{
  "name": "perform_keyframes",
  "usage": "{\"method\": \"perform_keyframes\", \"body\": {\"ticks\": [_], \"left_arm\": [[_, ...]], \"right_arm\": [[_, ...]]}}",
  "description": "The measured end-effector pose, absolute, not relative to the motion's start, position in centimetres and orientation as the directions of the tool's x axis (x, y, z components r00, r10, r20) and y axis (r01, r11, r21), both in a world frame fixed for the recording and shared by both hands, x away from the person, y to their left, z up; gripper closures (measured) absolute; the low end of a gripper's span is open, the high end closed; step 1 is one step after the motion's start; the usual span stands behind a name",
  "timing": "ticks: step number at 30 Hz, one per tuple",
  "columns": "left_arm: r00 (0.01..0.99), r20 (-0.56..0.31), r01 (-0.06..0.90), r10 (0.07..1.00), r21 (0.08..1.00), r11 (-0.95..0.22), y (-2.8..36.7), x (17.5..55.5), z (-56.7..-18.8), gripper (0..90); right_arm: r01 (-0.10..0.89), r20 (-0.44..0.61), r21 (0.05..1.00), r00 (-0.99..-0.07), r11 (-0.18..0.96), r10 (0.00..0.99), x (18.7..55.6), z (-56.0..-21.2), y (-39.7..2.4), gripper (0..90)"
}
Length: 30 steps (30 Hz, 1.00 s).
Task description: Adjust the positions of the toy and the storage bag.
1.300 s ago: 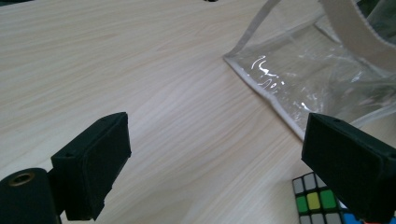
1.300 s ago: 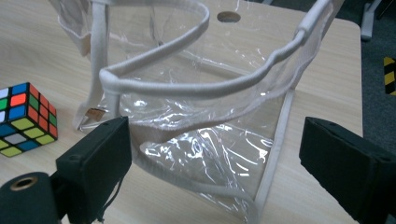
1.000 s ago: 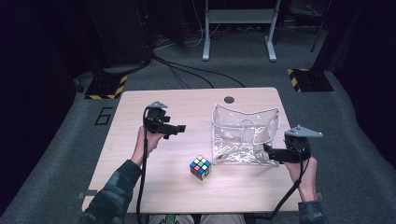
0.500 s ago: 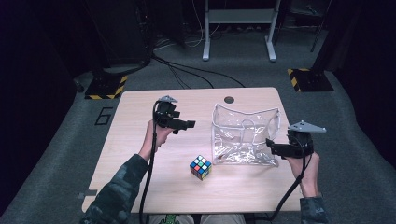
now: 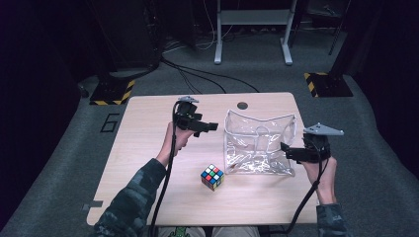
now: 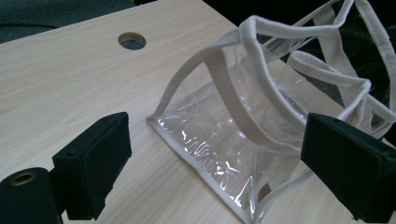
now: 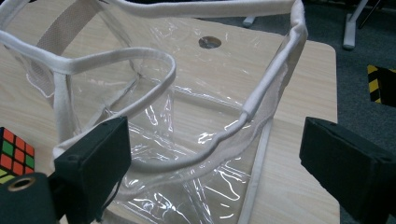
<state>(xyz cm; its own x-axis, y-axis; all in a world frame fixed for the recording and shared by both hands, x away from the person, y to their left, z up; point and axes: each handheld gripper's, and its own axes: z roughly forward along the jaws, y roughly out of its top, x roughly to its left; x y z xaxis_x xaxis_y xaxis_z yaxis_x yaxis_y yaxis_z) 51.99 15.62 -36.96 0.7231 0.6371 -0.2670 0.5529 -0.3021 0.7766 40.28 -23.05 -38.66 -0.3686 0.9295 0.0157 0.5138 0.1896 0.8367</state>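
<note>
A clear plastic bag with white trim and handles stands open on the wooden table, right of centre. My left gripper hovers just left of the bag, open, its jaws pointing at the bag's left wall. In the left gripper view the bag's corner lies between the wide-apart pads. My right gripper is open at the bag's front right corner. The right gripper view has the bag's rim between its jaws. A colourful puzzle cube sits in front of the bag.
A round cable hole is in the table behind the bag. Bare table lies left of my left hand. Beyond the table are floor cables, a white stand's legs and yellow-black striped feet.
My left gripper has moved right and slightly away, closing in on the bag's left side. The right gripper has risen a little at the bag's right corner. Bag and cube have not moved.
</note>
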Motion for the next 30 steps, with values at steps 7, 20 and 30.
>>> {"method": "perform_keyframes", "body": {"ticks": [7, 20, 30], "left_arm": [[0.735, -0.264, 0.546, 0.625, 0.776, -0.315, 14.0, 52.4, -36.5, 8.8], [0.741, -0.243, 0.555, 0.626, 0.747, -0.366, 11.2, 53.3, -36.8, 16.0], [0.731, -0.251, 0.585, 0.635, 0.71, -0.392, 10.2, 53.8, -38.2, 44.0]], "right_arm": [[0.519, 0.007, 0.831, -0.371, 0.201, 0.929, 40.8, -38.7, -22.9, 9.1], [0.523, -0.004, 0.826, -0.368, 0.211, 0.93, 41.6, -38.4, -22.5, 11.3], [0.541, -0.027, 0.807, -0.364, 0.235, 0.931, 42.3, -38.8, -22.1, 24.7]]}}
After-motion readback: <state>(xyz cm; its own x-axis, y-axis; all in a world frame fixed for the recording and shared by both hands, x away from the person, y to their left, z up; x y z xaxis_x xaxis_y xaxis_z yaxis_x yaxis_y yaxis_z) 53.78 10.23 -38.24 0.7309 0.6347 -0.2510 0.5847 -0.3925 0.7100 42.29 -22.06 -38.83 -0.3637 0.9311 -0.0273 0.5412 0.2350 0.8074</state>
